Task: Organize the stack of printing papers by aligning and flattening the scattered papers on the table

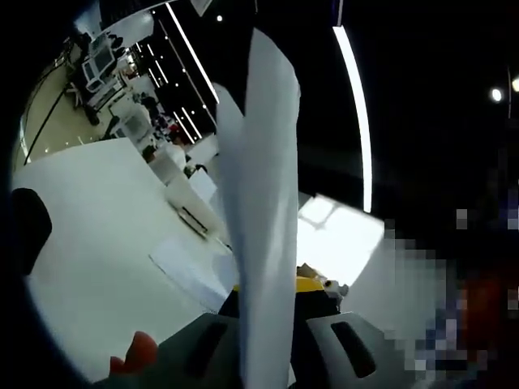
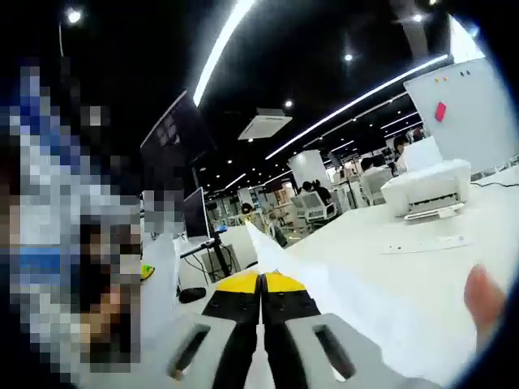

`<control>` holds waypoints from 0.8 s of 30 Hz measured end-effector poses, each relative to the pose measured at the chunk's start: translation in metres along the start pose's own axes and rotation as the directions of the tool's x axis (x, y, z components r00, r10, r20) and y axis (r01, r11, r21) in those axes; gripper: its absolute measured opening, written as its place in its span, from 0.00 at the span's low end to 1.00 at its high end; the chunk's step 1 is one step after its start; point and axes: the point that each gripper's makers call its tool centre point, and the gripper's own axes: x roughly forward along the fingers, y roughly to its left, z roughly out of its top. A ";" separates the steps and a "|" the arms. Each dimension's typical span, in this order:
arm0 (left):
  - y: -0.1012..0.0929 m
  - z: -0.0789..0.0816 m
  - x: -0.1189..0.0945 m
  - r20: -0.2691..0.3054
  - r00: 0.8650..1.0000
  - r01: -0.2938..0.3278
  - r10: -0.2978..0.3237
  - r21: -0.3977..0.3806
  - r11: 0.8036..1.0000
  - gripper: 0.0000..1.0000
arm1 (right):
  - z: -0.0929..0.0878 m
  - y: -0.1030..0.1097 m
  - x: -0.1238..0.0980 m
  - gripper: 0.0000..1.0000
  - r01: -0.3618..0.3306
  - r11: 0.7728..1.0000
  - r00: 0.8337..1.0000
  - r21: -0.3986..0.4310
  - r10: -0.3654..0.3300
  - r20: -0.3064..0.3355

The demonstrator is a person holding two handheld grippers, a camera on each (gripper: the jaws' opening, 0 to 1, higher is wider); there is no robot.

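Observation:
White printing paper (image 1: 263, 186) stands on edge in the left gripper view, rising tall from between the grey, yellow-tipped jaws of my left gripper (image 1: 274, 293), which is shut on its lower part. In the right gripper view, my right gripper (image 2: 261, 282) has its jaws pressed together on white paper (image 2: 357, 304), which spreads away to the lower right over the white table (image 2: 381, 231). Whether both grippers hold the same sheets I cannot tell.
A loose sheet (image 1: 188, 266) lies flat on the white table (image 1: 89, 243). A white printer (image 2: 426, 190), a whiteboard (image 2: 470, 113) and a dark monitor (image 2: 195, 212) stand farther off. A person's fingertip (image 2: 486, 300) shows at the right edge. An orange-red object (image 1: 138, 353) sits by the left jaw.

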 end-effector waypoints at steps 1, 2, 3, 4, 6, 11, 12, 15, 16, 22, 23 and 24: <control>0.000 0.000 0.001 -0.001 1.000 0.000 0.000 -0.001 1.000 0.06 | 0.003 0.002 0.000 0.00 -0.003 1.000 1.000 -0.012 0.003 0.006; 0.000 -0.001 0.001 -0.002 1.000 0.000 0.000 -0.001 1.000 0.06 | 0.006 0.003 0.000 0.00 -0.001 1.000 1.000 -0.016 0.001 0.006; 0.000 -0.002 0.002 -0.004 1.000 0.000 0.000 -0.003 1.000 0.06 | 0.008 0.005 -0.001 0.00 -0.001 1.000 1.000 -0.020 0.001 0.008; 0.000 -0.003 0.002 -0.006 1.000 0.000 0.000 -0.003 1.000 0.06 | 0.010 0.007 -0.001 0.00 -0.004 1.000 1.000 -0.029 0.005 0.012; 0.000 -0.004 0.003 -0.007 1.000 -0.002 0.002 -0.002 1.000 0.06 | 0.014 0.009 -0.001 0.00 -0.002 0.999 1.000 -0.036 0.003 0.018; 0.001 -0.005 0.005 -0.009 1.000 -0.005 0.005 -0.005 1.000 0.06 | 0.029 0.022 -0.001 0.00 -0.024 0.998 0.999 -0.050 0.026 0.038; 0.001 -0.006 0.006 -0.010 1.000 -0.006 0.006 -0.005 1.000 0.06 | 0.032 0.026 -0.002 0.00 -0.031 0.998 0.999 -0.054 0.033 0.038; 0.003 -0.010 0.011 -0.017 1.000 -0.006 0.006 -0.009 1.000 0.06 | 0.046 0.041 -0.004 0.00 -0.070 0.996 0.996 -0.056 0.073 0.058; 0.004 -0.011 0.012 -0.018 1.000 -0.005 0.005 -0.011 1.000 0.06 | 0.051 0.045 -0.006 0.00 -0.077 0.996 0.995 -0.054 0.080 0.063; 0.010 -0.017 0.027 -0.022 1.000 0.003 -0.004 -0.030 1.000 0.06 | 0.082 0.082 -0.018 0.00 -0.131 0.986 0.986 -0.101 0.141 0.090; 0.012 -0.018 0.029 -0.023 1.000 0.005 -0.006 -0.035 0.999 0.06 | 0.086 0.088 -0.020 0.00 -0.139 0.984 0.984 -0.107 0.150 0.095; 0.013 -0.020 0.031 -0.024 1.000 0.007 -0.008 -0.040 0.999 0.06 | 0.090 0.094 -0.022 0.00 -0.147 0.983 0.982 -0.112 0.159 0.100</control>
